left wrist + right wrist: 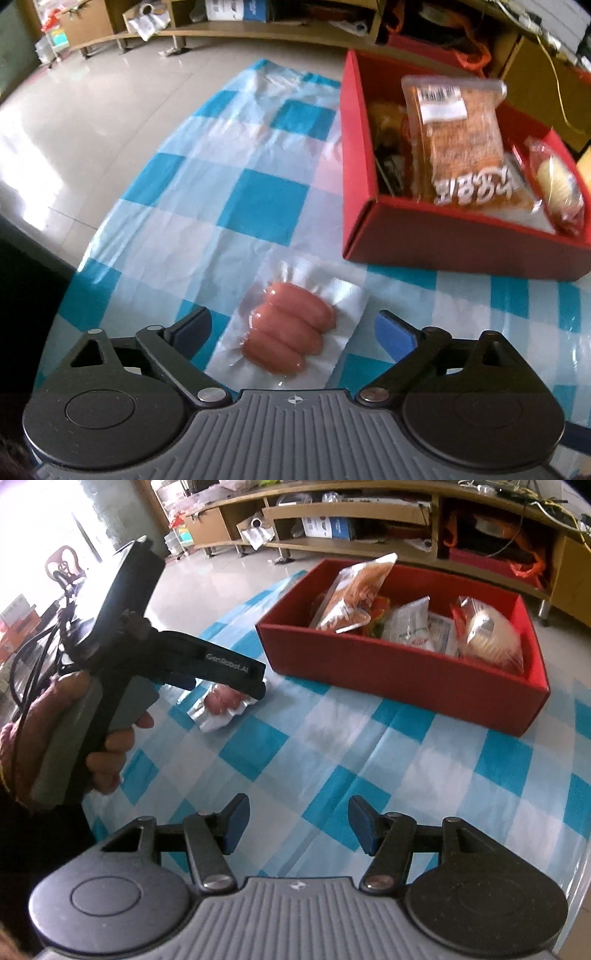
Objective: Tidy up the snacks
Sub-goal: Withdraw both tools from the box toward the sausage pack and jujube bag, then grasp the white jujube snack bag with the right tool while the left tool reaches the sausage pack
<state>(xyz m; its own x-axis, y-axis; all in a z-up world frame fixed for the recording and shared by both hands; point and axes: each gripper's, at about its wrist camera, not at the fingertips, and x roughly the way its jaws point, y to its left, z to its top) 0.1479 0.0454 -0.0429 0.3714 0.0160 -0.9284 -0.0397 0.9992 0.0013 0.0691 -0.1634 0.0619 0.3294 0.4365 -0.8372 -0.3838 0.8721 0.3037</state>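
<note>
A clear vacuum pack of three pink sausages [291,332] lies on the blue-and-white checked cloth [207,206]. My left gripper [291,332] is open, its fingers on either side of the pack, just above it. In the right wrist view the left gripper [255,686] hangs over the sausage pack [221,705]. A red box [454,236] holds several snack packs, with an orange pack [458,136] standing up in it. My right gripper [297,825] is open and empty over the cloth, short of the red box [406,679].
The cloth-covered table [332,760] ends at left above a shiny tiled floor [85,103]. Low wooden shelves [354,517] with boxes and clutter run along the back. A hand [70,738] grips the left gripper's handle.
</note>
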